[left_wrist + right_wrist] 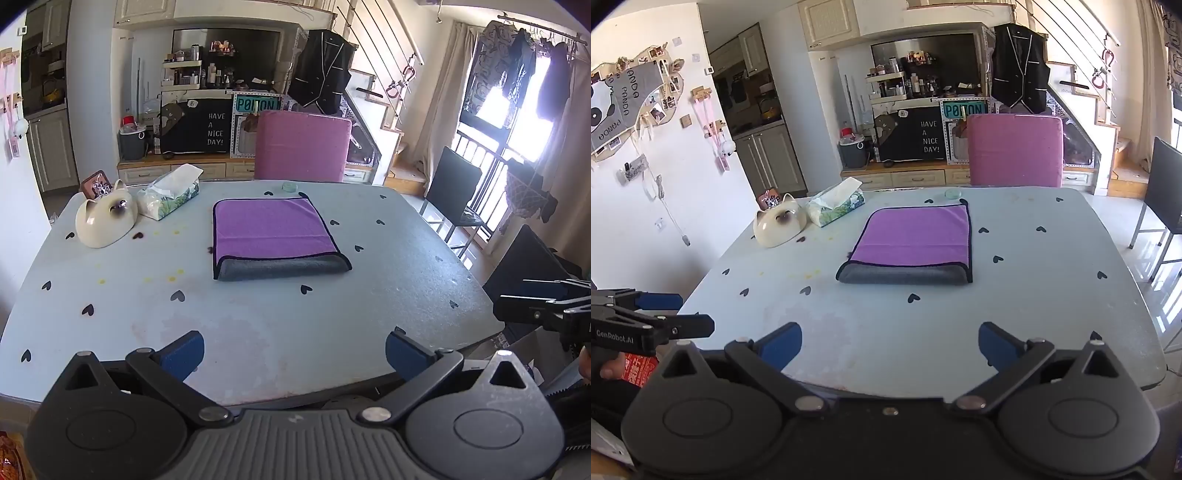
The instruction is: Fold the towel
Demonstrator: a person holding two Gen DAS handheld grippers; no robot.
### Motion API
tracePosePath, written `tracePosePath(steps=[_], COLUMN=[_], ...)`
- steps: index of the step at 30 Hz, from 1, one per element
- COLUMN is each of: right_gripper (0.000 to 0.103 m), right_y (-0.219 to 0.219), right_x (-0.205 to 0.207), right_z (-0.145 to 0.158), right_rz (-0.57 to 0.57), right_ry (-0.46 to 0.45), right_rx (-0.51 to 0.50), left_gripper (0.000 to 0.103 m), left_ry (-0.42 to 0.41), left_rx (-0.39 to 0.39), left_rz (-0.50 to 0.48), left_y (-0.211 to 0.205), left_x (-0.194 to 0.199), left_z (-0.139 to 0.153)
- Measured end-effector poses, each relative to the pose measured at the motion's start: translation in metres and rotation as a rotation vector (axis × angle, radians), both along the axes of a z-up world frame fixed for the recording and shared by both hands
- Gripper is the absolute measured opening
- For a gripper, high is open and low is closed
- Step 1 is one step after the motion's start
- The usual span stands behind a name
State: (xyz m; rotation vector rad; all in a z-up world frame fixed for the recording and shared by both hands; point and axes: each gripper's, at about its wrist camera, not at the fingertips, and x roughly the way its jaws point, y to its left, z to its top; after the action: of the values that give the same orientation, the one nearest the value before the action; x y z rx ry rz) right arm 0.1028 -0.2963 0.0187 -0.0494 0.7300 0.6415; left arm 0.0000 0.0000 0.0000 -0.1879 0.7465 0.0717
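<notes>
Left gripper (294,350): fingers (184,352) spread wide, nothing between them, hovering over the near edge of the desk (388,295). Right gripper (890,345): fingers (997,345) likewise spread and empty, same height, near edge. Each gripper showed at the side of the other's view, so the two sat side by side, both aimed forward at the towel and well short of it.

Towel (271,232) lay flat mid-desk toward the far side, purple face up, grey underside rolled out along the near edge; it looked already doubled at least once. Nothing touched it.

Judged step: either between folds or done. If another fold was due, both grippers would need to reach forward, pinch the two near corners and carry them over to the far edge.

Cat dish (103,221) and tissue box (170,195) stood left of the towel, apart from it
</notes>
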Motion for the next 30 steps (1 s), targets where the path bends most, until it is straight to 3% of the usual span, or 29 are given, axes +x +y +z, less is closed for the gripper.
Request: tracePosePath(steps=[30], right_gripper=[0.102], right_y=[0.0009], right_x=[0.0002], right_z=[-0.0004], right_rz=[0.001], right_ry=[0.008], right_rx=[0.005], left_gripper=[0.103], left_ry=[0.003], left_rx=[-0.002], left_rz=[0.002], left_y=[0.0002], left_x=[0.0001], left_z=[-0.0002])
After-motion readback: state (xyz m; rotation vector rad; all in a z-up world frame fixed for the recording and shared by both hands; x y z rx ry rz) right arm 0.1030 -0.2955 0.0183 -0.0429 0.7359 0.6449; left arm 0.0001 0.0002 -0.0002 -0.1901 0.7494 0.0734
